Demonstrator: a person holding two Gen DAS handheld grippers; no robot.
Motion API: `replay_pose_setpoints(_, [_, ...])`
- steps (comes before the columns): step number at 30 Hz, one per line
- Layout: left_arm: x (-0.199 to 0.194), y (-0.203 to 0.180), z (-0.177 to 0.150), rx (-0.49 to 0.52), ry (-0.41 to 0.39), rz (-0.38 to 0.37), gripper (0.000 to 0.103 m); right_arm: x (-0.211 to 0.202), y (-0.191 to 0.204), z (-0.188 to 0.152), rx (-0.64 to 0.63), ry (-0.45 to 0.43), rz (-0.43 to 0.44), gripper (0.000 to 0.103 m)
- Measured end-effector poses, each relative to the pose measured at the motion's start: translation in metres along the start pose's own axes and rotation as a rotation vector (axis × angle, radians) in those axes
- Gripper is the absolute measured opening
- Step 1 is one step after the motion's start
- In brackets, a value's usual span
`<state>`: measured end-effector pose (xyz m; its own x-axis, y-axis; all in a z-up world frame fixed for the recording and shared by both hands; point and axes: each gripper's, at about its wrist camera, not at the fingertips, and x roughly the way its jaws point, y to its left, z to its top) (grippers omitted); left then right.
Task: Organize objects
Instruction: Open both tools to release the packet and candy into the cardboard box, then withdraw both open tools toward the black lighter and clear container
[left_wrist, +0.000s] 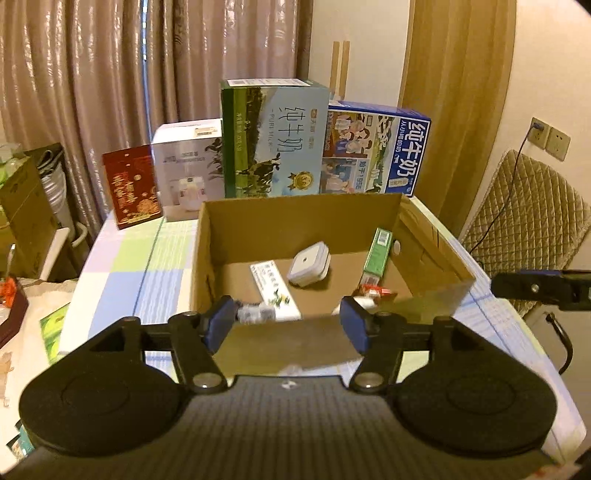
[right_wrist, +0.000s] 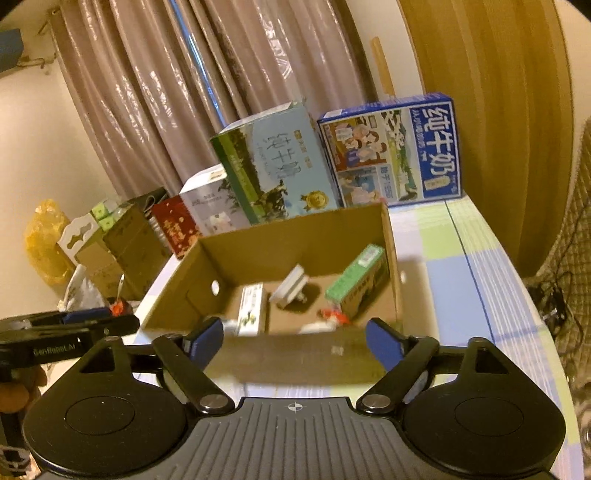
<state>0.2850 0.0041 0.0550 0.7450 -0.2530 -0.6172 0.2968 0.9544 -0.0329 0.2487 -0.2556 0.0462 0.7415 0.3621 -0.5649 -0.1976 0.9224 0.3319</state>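
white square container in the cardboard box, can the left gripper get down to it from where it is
Probably yes. The left gripper is open above the near wall of the open-topped cardboard box, and the white square container sits uncovered on the floor, apart from the green carton.

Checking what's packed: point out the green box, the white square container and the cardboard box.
green box (left_wrist: 377, 254): left wrist view, its long green face.
white square container (left_wrist: 308, 266): left wrist view, lid centre.
cardboard box (left_wrist: 295, 218): left wrist view, inner far wall.

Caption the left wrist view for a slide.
Open left gripper poised before a cardboard box holding a white square container and green carton.
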Motion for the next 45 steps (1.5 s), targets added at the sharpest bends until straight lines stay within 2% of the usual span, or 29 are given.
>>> replay_pose_setpoints(5, [-0.029, 0.000, -0.037, -0.011, 0.013, 0.007, 0.068, -0.031, 0.004, -0.045, 0.014, 0.003, -0.014, 0.092])
replay_pose_setpoints(9, [-0.044, 0.001, -0.073, -0.031, 0.030, 0.015, 0.071, -0.049, 0.005, -0.081, 0.028, 0.012, -0.028, 0.098])
replay_pose_setpoints(13, [-0.046, 0.003, -0.105, -0.067, 0.059, 0.010, 0.077, -0.052, 0.004, -0.108, 0.010, 0.023, -0.045, 0.101])
replay_pose_setpoints(18, [-0.037, 0.003, -0.128, -0.051, 0.060, 0.022, 0.084, -0.042, -0.003, -0.129, 0.031, 0.034, -0.054, 0.101])
replay_pose_setpoints(20, [-0.030, 0.003, -0.137, -0.041, 0.063, 0.031, 0.089, -0.037, -0.005, -0.133, 0.047, 0.051, -0.049, 0.101])
replay_pose_setpoints(28, [-0.014, 0.003, -0.157, -0.023, 0.105, 0.024, 0.091, -0.026, -0.004, -0.143, -0.012, 0.077, -0.083, 0.101])
replay_pose_setpoints(32, [-0.014, 0.007, -0.160, -0.051, 0.108, 0.018, 0.093, -0.023, -0.003, -0.146, -0.031, 0.082, -0.089, 0.101])
replay_pose_setpoints(45, [-0.012, 0.008, -0.161, -0.027, 0.095, 0.023, 0.093, -0.019, -0.005, -0.149, -0.052, 0.093, -0.110, 0.101])
